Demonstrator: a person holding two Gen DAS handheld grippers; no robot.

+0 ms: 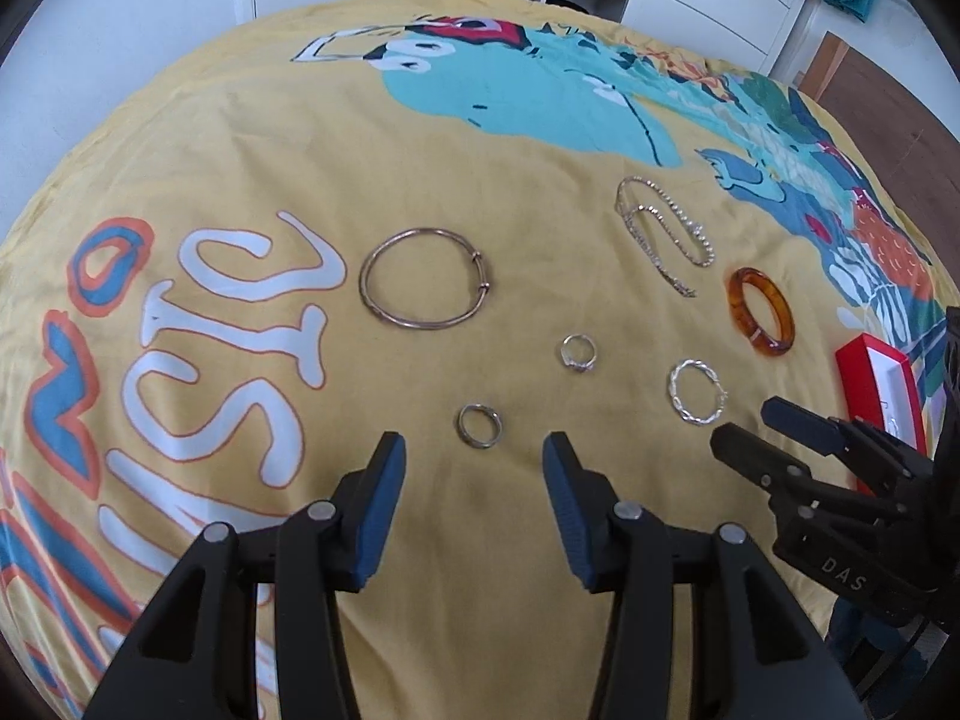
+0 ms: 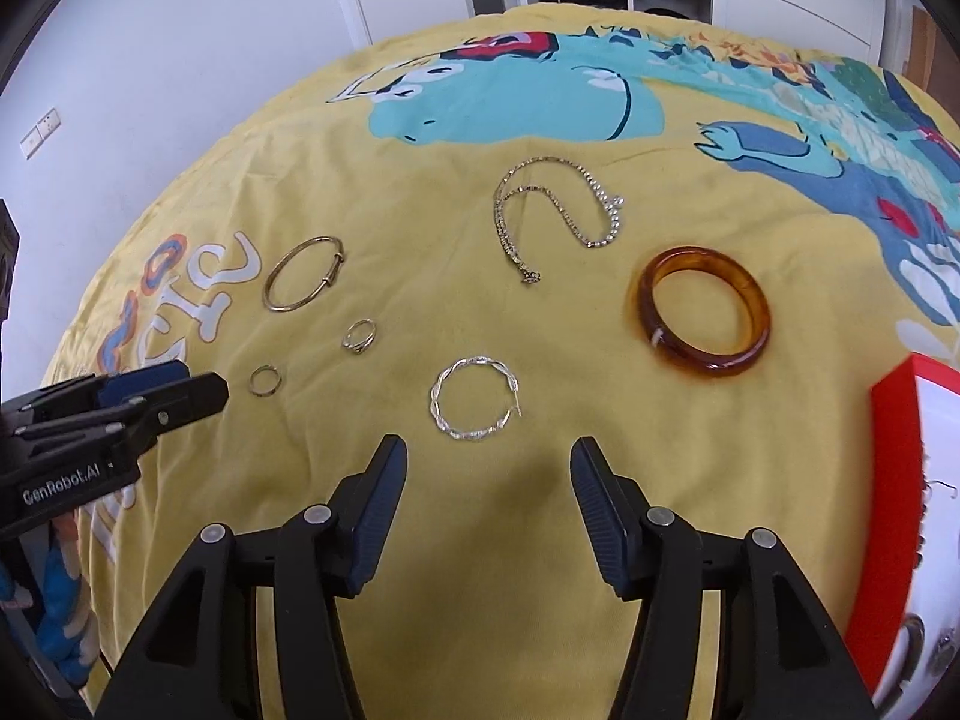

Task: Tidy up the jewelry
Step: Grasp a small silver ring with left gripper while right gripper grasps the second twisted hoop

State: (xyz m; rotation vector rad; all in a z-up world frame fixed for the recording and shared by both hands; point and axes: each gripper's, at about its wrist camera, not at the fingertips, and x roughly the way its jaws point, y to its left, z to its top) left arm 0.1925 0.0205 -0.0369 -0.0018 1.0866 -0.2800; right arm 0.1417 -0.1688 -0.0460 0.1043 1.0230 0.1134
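While nothing is held yet, both grippers hover low over the bed: left gripper (image 1: 474, 459) has its jaws spread wide and empty, right gripper (image 2: 489, 462) likewise spread and empty. 6 pieces lie flat and well apart on the yellow printed bedspread (image 2: 390, 192), likely laid out singly so each can be picked without snagging. Plain small ring (image 1: 479, 425) sits just ahead of the left gripper, centre-low in the left view; ring with a setting (image 1: 579, 353) is a bit above and right of it; thin gold bangle (image 1: 425, 278) is at mid frame. Twisted silver hoop (image 2: 474, 399) lies just ahead of the right gripper, centre of the right view; amber bangle (image 2: 703, 308) is to its upper right; rhinestone chain (image 2: 555, 210), looped loosely, is at upper centre. Red jewelry box (image 2: 894, 420) with a white interior sits at the right edge of the right view, open, probably the destination; small items inside it are too blurred to tell. Judging by alignment, each gripper seems lined up on its nearest piece. Thin flat rings on soft fabric may slip or sink under a pinch.
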